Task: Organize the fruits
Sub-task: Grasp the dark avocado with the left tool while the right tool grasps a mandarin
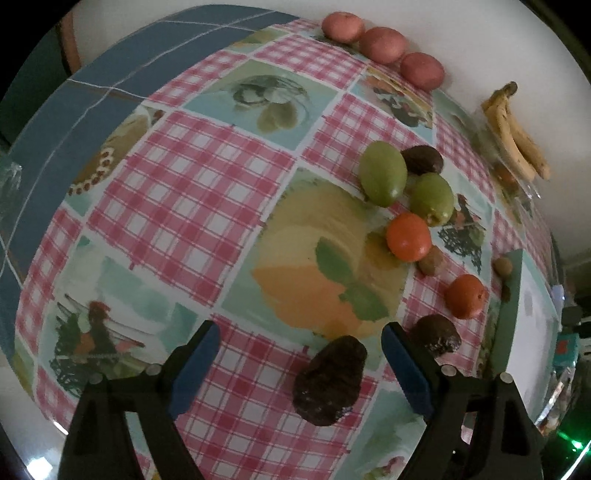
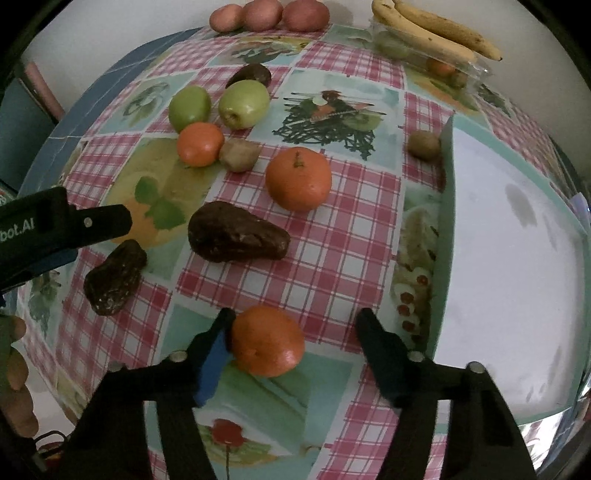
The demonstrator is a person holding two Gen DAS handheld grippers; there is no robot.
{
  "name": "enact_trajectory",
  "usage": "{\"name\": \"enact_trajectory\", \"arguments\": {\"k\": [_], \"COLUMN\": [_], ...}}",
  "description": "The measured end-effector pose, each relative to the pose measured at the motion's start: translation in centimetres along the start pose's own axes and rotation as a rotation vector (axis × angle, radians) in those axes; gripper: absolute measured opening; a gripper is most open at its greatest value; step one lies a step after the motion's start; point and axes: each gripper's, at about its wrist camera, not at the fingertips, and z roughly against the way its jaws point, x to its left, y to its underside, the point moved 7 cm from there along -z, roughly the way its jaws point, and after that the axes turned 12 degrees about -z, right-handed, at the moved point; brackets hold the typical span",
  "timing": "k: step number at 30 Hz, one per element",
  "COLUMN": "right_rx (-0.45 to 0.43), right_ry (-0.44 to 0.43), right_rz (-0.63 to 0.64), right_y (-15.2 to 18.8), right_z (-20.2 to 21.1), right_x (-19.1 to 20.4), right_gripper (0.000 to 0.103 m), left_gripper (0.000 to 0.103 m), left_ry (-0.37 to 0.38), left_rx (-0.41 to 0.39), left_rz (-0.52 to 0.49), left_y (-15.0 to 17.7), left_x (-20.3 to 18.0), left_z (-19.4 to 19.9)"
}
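Right claw (image 2: 295,332) straddling orange (image 2: 267,341) (unclamped), bananas (image 2: 436,29) atop tray (image 2: 476,72)

Black gripper (image 1: 299,369) frames, blue-padded jaws, silver screws.

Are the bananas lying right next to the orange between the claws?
No, the bananas lie far back by the wall, the orange near the right gripper.

Left tool (image 1: 299,365) open around dark avocado (image 1: 328,380); checked tablecloth (image 1: 177,192).
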Motion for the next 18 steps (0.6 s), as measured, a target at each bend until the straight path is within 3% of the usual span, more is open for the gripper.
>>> {"name": "enact_trajectory", "arguments": {"k": [6, 9, 18], "right_rx": [0.002, 0.004, 0.002], "right_ry": [-0.013, -0.019, -0.027], "right_rz": [-0.003, -0.029, -0.086], "right_y": [0.7, 0.8, 0.5], "right_z": [1.2, 1.4, 2.3], "right_x": [-0.9, -1.9, -4.6], "right_gripper": [0.038, 0.037, 0.037], "left_gripper": [0.09, 0.09, 0.09], "left_ry": [0.02, 0.011, -0.152], "left_rx": [0.033, 0.054, 0.071], "left_rz": [-0.046, -0.074, -0.284], "left_y": [0.3, 0.7, 1.9], "left_x": [-1.6, -2.0, -3.4], "left_z": [-0.8, -1.3, -2.3]}}
